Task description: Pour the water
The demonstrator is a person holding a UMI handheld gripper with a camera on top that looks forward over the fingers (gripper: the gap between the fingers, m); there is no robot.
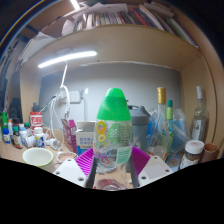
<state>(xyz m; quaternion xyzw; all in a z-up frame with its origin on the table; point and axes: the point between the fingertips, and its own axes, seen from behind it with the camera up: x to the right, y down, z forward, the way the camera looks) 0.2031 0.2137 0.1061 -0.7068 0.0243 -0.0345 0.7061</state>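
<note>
A clear plastic bottle (114, 125) with a green top and a printed label stands upright between my fingers. My gripper (112, 160) is shut on the bottle, both magenta pads (87, 158) pressing on its lower body. Just under the bottle, low between the fingers, the rim of a small clear round vessel (107, 185) shows above the wooden table (60, 160). I cannot tell whether the bottle's base rests on the table.
A white cup (38, 157) sits to the left of the fingers. Several tall bottles (161, 112) and a lidded jar (193, 152) crowd the right. Small bottles (10, 130) line the left. A lit shelf (67, 59) with books hangs overhead.
</note>
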